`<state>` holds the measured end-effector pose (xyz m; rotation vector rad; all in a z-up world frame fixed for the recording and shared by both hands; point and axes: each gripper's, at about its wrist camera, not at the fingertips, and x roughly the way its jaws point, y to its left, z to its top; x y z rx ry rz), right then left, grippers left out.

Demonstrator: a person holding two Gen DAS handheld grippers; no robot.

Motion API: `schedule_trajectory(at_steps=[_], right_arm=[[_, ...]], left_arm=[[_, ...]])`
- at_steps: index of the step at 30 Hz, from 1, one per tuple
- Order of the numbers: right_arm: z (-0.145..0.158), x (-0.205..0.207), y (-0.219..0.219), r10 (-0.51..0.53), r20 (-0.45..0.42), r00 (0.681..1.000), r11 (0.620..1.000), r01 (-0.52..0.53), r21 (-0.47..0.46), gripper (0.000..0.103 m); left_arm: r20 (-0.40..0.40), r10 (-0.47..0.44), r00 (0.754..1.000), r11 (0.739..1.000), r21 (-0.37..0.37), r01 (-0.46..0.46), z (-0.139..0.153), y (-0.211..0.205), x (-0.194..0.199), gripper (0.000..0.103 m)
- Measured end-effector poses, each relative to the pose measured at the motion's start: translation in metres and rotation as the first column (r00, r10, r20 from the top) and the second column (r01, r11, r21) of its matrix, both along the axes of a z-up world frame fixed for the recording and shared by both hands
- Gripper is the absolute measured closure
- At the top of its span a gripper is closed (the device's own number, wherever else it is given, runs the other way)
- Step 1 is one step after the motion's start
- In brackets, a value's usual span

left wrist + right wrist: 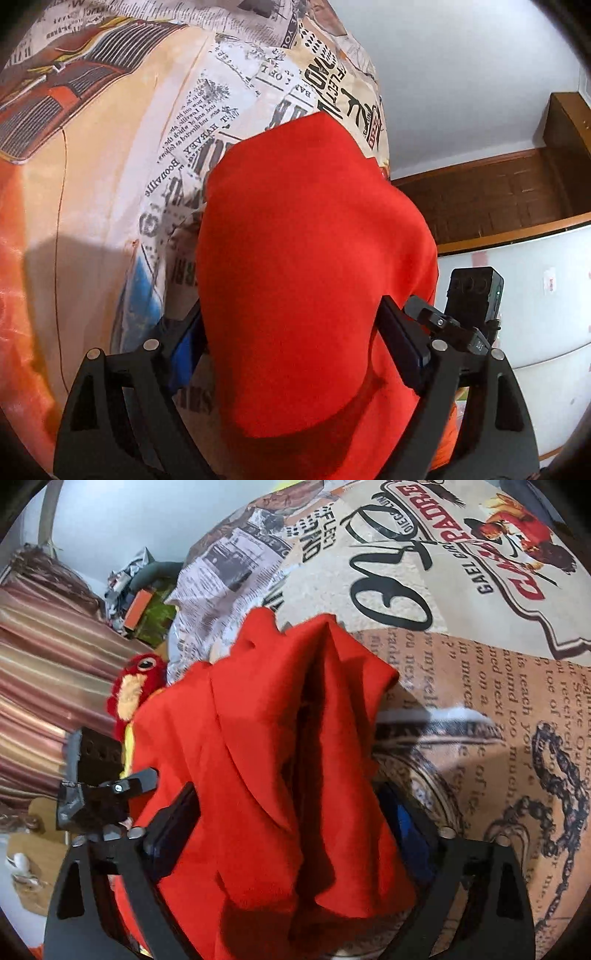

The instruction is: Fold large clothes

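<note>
Bed cover: printed with newspaper text, lettering and a red car. Wall: plain white. Wood panelling: dark brown, beyond the cover's far edge. White drawer unit. Striped curtain: brown, pink, cream. Cluttered items past the cover's edge.

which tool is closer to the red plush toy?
Right. The red plush toy sits just beyond the right tool, past the red garment. The left tool's own view shows no toy.
</note>
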<state>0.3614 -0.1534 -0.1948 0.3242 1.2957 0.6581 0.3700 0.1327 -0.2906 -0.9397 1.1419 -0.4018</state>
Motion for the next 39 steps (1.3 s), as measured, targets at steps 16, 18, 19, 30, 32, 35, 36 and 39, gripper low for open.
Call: schedule_trajectory(at_steps=[16, 18, 19, 30, 32, 35, 36, 39], right_arm=[[0.069, -0.031, 0.032, -0.026, 0.041, 0.999, 0.999, 0.026, -0.020, 0.076], [0.082, -0.033, 0.042, -0.022, 0.064, 0.998, 1.000, 0.023, -0.012, 0.076], [0.089, -0.034, 0.049, -0.015, 0.083, 0.996, 1.000, 0.016, -0.012, 0.076], [0.109, -0.012, 0.142, 0.070, 0.186, 0.980, 0.997, -0.074, 0.017, 0.076], [0.101, -0.002, 0.158, 0.079, 0.184, 0.980, 0.996, -0.085, 0.021, 0.076], [0.082, 0.017, 0.183, 0.079, 0.164, 0.983, 0.996, -0.085, 0.027, 0.076], [0.078, 0.019, 0.189, 0.080, 0.157, 0.984, 0.996, -0.085, 0.026, 0.076], [0.051, 0.035, 0.207, 0.075, 0.117, 0.990, 0.997, -0.078, 0.022, 0.076]], left_arm=[[0.175, -0.070, 0.982, 0.993, 0.110, 0.051, 0.084, 0.010, -0.028, 0.060], [0.203, -0.060, 0.977, 0.993, 0.113, 0.037, 0.098, 0.025, -0.032, 0.060], [0.213, -0.053, 0.976, 0.994, 0.110, 0.030, 0.103, 0.030, -0.032, 0.060], [0.301, 0.021, 0.953, 0.975, 0.205, -0.086, 0.144, 0.128, -0.016, 0.060], [0.294, 0.034, 0.955, 0.969, 0.226, -0.104, 0.140, 0.146, -0.007, 0.060], [0.271, 0.053, 0.961, 0.958, 0.257, -0.125, 0.125, 0.169, 0.012, 0.060], [0.260, 0.059, 0.964, 0.954, 0.271, -0.131, 0.118, 0.176, 0.019, 0.060], [0.221, 0.079, 0.972, 0.942, 0.302, -0.146, 0.098, 0.194, 0.036, 0.060]])
